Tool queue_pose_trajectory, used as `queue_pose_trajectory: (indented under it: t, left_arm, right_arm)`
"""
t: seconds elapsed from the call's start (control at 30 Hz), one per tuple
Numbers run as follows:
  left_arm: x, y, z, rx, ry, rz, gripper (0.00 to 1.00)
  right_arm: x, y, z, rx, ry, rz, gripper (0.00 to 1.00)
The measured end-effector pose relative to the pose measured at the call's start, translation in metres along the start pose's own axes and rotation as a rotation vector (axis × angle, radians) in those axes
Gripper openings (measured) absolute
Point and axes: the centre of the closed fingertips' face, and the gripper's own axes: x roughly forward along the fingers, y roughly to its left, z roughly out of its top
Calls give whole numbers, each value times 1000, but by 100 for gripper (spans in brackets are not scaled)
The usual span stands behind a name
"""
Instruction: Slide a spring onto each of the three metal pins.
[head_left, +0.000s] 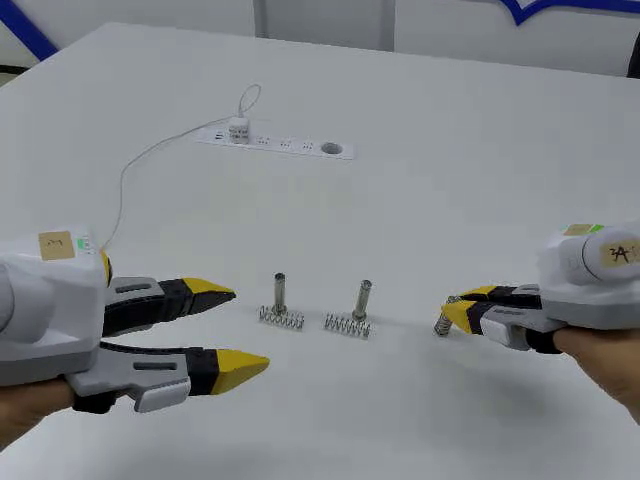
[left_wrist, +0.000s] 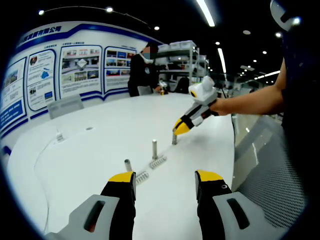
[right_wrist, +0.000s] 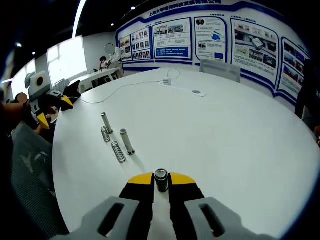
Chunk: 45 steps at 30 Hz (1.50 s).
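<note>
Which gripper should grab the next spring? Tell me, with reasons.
Left. The left gripper is open, empty and pointed toward the spring lying beside the nearest pin; the right gripper is shut on the third pin.

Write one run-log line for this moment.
left tool: open, empty | right tool: shut on pin | two standing pins: bare | two springs: lying at their bases

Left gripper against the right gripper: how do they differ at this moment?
The left gripper has its jaws wide apart; the right gripper has them shut. The left gripper holds nothing, while the right gripper clamps a metal pin between its tips. Both have black jaws with yellow tips and point inward, toward each other, over the white table.
</note>
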Motion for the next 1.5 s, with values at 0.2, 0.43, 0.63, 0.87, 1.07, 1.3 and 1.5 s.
queue_pose_trajectory:
  t: [0.2, 0.43, 0.63, 0.87, 1.07, 1.3, 1.5]
  left_arm:
    - [-1, 1, 0, -1, -1, 3, 49]
    - [0, 0, 1, 0, -3, 0, 49]
    - [0, -1, 2, 2, -3, 0, 49]
    - [0, -1, 1, 5, -1, 0, 49]
    - [0, -2, 2, 9, -1, 0, 49]
    - [-1, -2, 2, 11, 1, 1, 48]
    - [-1, -3, 2, 13, 5, -1, 48]
  right_arm:
    - [0, -1, -4, 12, 8, 1, 14]
    - [-5, 4, -14, 18, 28, 2, 15]
    - [-10, 12, -24, 26, 45, 9, 15]
    - [-10, 27, -33, 2, 72, 46, 15]
    - [-2, 38, -27, -45, 73, 87, 15]
    - [11, 59, -13, -129, 78, 149, 15]
    - [26, 71, -1, -182, 80, 186, 15]
